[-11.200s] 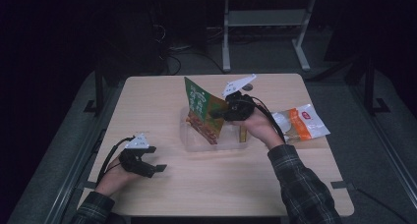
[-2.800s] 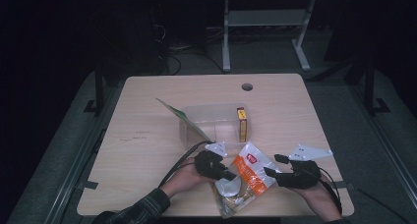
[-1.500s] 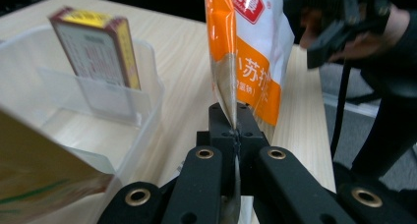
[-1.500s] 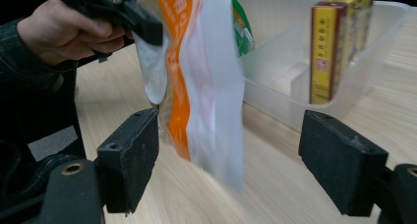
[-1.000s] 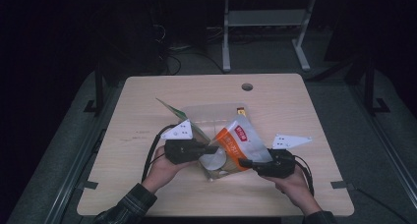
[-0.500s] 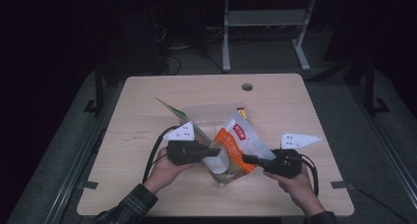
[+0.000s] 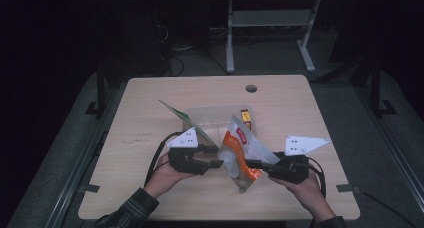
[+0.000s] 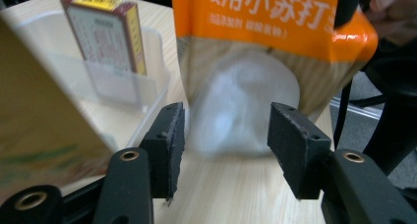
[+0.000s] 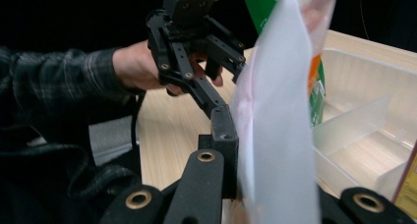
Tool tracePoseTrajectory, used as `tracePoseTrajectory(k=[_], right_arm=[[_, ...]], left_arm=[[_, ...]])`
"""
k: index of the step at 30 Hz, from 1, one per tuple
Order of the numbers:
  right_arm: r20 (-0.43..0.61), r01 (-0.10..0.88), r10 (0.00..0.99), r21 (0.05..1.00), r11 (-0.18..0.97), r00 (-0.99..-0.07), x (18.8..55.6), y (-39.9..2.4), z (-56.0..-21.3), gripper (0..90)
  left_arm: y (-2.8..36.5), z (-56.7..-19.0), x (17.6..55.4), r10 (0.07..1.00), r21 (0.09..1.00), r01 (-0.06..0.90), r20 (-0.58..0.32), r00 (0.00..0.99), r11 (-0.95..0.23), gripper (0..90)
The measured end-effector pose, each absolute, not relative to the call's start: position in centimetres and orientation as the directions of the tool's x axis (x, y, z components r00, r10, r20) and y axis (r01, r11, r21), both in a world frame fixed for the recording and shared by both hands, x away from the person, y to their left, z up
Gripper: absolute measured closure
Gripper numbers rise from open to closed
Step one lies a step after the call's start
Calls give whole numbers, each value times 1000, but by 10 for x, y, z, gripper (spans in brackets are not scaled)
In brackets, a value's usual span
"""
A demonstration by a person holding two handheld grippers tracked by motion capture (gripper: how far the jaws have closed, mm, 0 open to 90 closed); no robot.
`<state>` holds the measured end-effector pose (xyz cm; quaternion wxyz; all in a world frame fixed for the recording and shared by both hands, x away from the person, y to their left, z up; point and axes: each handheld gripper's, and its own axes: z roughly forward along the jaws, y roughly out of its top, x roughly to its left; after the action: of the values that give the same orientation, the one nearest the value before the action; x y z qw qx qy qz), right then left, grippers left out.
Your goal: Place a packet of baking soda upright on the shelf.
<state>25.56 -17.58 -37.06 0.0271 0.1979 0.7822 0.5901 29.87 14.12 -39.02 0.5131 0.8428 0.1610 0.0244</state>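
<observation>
Right gripper point(image 7: 252, 163) jaws clamp upright pouch point(image 7: 241, 150); left gripper point(image 7: 216, 156) jaws just released, straddling it.

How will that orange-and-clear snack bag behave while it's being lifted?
Probably floppy: the orange bag hangs bent from the right gripper, pinched at one edge. Likely light, since that thin pinch carries it. Its glossy film may slip.

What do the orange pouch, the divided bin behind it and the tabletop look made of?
Orange pouch: thin glossy plastic film, see-through in the lower part, with white powder showing inside. Divided bin: clear, slightly frosted rigid plastic; the box standing in it shows through its wall. Tabletop: pale wood grain, probably laminate, matte. The right gripper pinches the pouch's edge.
</observation>
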Motion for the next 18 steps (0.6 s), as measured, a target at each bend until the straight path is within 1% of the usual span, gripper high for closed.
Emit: tracePoseTrajectory(k=[2, 6, 8, 9, 10, 15, 18], right_arm=[[181, 275, 353, 932, 237, -918, 256, -178, -368, 900], [171, 268, 366, 935, 233, -915, 259, -182, -360, 900], [157, 255, 369, 939, 233, -916, 262, -184, -355, 900], [153, 251, 371, 940, 233, -916, 263, -184, -353, 900], [149, 251, 376, 939, 237, -914, 265, -184, -351, 900], [137, 244, 388, 938, 244, -912, 275, -181, -345, 900], [133, 243, 393, 938, 245, -910, 282, -178, -343, 900]], left_arm=[[147, -392, 296, 308, 868, 258, -129, 942, -425, 430], [160, -398, 289, 327, 853, 262, -114, 938, -452, 383], [172, -402, 287, 350, 842, 282, -120, 929, -460, 369], [172, -402, 287, 350, 842, 282, -120, 929, -460, 361], [183, -405, 286, 371, 834, 295, -119, 921, -465, 351], [200, -409, 284, 395, 824, 319, -127, 910, -469, 323], [218, -415, 284, 420, 810, 344, -135, 898, -474, 312]])
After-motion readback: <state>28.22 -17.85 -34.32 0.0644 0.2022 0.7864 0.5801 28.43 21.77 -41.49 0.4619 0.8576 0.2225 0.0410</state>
